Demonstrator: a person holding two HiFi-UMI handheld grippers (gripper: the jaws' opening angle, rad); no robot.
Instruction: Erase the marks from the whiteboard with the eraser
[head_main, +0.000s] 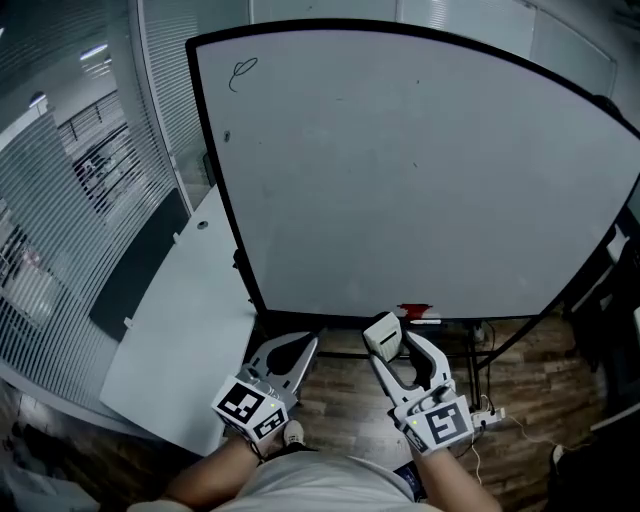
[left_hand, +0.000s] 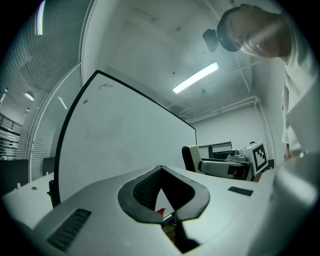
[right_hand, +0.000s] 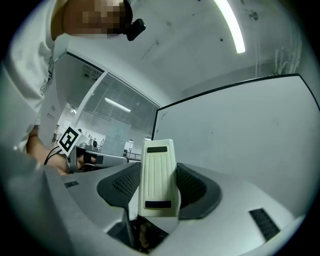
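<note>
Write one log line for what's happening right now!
right gripper: shut on eraser | left gripper: shut, empty | whiteboard: loop mark top left, unerased

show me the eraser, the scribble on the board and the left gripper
eraser (right_hand: 159, 180): right gripper view, its ribbed back
scribble (head_main: 243, 72): head view, middle of the loop
left gripper (left_hand: 161, 168): left gripper view, where its tips meet

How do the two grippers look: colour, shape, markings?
The left gripper and right gripper are light grey, with curved jaws lined by black ribbed pads. Each carries a white cube with black square markers. The person wears a white shirt.
</note>
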